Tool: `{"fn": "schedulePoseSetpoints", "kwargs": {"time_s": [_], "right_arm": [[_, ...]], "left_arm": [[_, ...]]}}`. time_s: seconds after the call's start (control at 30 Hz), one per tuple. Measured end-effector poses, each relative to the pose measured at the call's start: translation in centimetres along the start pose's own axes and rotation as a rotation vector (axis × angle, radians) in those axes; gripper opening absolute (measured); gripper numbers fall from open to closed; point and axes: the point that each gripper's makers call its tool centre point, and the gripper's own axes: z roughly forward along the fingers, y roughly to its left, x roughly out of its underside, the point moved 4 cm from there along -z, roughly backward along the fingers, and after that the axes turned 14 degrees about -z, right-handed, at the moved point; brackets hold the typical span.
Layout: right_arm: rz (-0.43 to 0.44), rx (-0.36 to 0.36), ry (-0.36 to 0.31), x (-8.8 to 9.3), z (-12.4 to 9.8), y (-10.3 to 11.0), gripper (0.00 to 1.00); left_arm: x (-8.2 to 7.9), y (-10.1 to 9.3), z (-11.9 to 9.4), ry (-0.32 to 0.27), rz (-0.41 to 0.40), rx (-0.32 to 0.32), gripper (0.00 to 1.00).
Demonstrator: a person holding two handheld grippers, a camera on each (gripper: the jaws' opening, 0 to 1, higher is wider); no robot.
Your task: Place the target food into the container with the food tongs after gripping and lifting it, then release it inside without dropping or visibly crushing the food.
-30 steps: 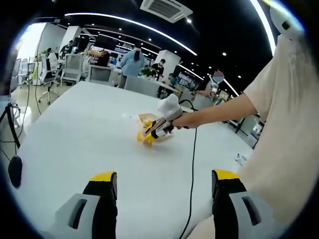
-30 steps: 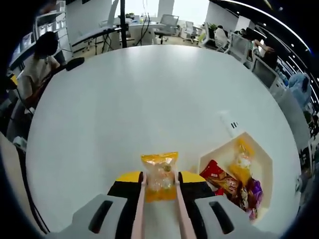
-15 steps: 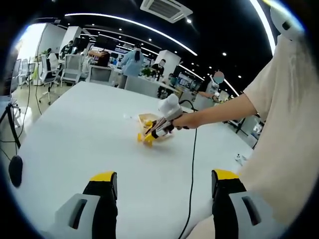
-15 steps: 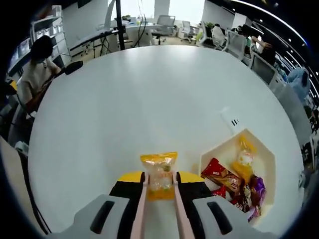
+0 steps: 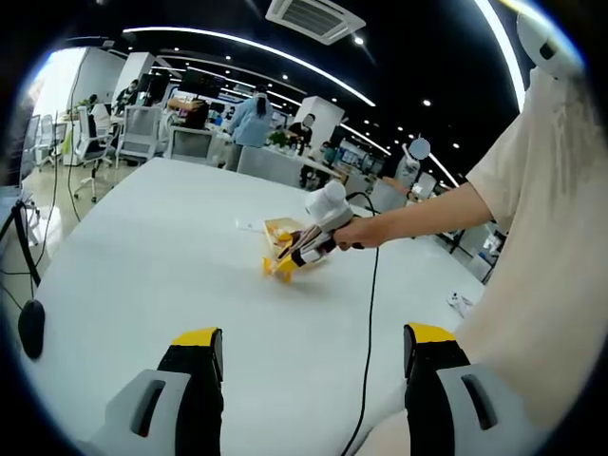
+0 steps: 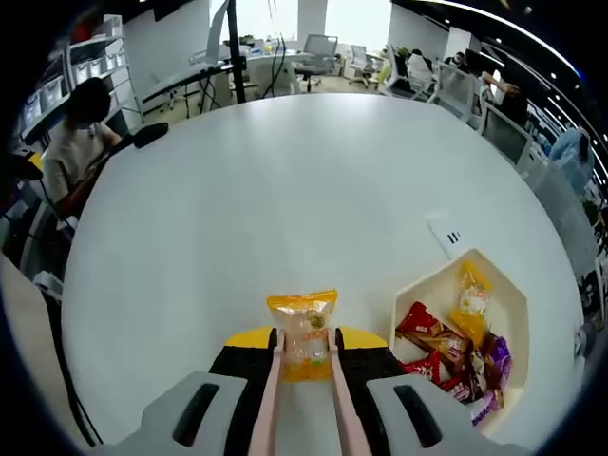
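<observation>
table: white round top [image 6: 285, 180], bare across its middle
card: small white card [image 6: 446, 231] lying flat near the table's right edge
cable: black cable [image 5: 367, 323] trailing over the table's near edge
chairs: office chairs [image 5: 141, 128] beyond the table's far edge
microphone: black, on a stand [image 6: 144, 135] at the left edge

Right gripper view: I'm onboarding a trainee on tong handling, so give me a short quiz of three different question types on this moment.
1. True or false: the yellow snack packet is already lying inside the white container.
2. What grips the packet: A) bare fingers, B) the pink tongs in the right gripper, C) the left gripper?
3. Fill in: in the right gripper view the container lies to the ___ of the packet.

Key: 1 false, it is held over the white table; 2 B; 3 right.
</observation>
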Motion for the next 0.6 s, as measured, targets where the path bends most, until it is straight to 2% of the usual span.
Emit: {"fn": "schedulePoseSetpoints", "kwargs": {"time_s": [0.6], "right_arm": [[-0.005, 0.057, -0.032, 0.0, -3.1, -1.4, 0.24]], "left_arm": [[0.0, -1.1, 0.7, 0.004, 0.027, 0.031, 0.78]]}}
